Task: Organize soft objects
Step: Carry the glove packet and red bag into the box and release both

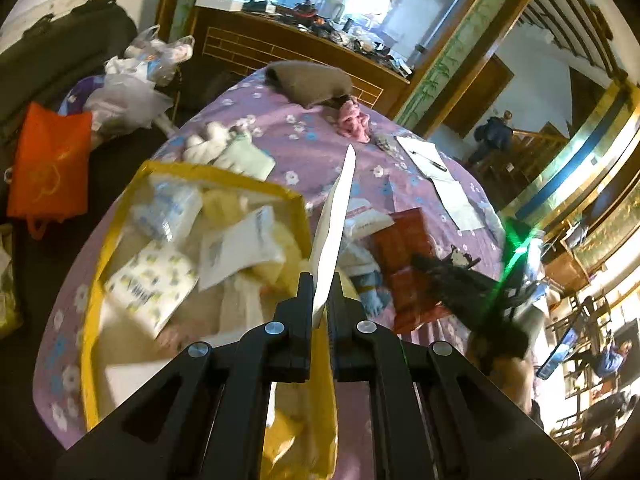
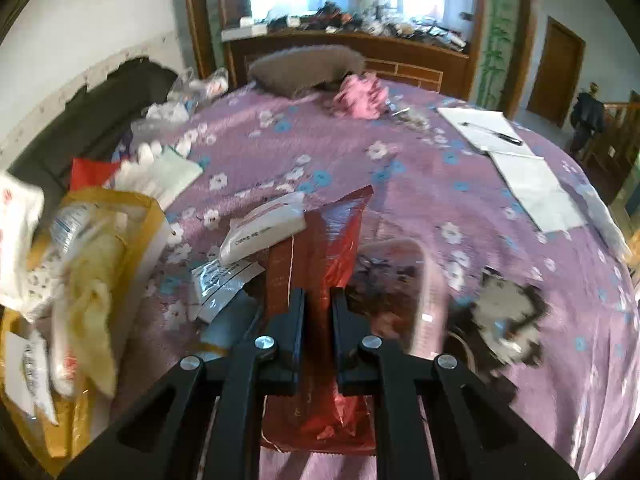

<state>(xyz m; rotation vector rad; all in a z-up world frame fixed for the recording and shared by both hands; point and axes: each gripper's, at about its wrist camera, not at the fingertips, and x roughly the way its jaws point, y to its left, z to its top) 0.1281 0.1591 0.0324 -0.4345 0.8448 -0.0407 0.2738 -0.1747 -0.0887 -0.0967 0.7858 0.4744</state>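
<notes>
**Flat white pack pinched over the yellow-rimmed bag, red packet between the other fingers**

The left gripper (image 1: 325, 300) has its black, flat-sided fingers clamped on a thin, smooth white packet (image 1: 334, 220), seen edge-on as a long tapering blade shape that rises from the pads. It hangs above a clear plastic storage bag with a yellow fabric rim (image 1: 224, 178), which stands open on the round table covered in a purple cloth printed with white and blue flowers (image 1: 320, 140). Inside the bag lie soft, pillowy wrapped packs: a white one patterned with small yellow and blue marks (image 1: 152, 284), a glossy plain white one with a label (image 1: 240, 248), and pale yellow bundles.

The right gripper (image 2: 318, 312) sits low over a crinkly, shiny red foil packet with a serrated edge (image 2: 320, 240). Its fingers stand a narrow gap apart with the red packet between them; whether the pads press on it I cannot tell. Resting partly on that packet's upper left is a soft white tissue pack with red print (image 2: 264, 228), and just beside it a clear crumpled wrapper (image 2: 220, 280).

Farther back on the cloth lie a fuzzy brown cushion (image 2: 304, 66), a rumpled pink knitted bundle (image 2: 360, 96), and flat white paper sheets with a black pen on top (image 2: 480, 128). Motion blur smears the dark items at the right wrist view's right.
</notes>
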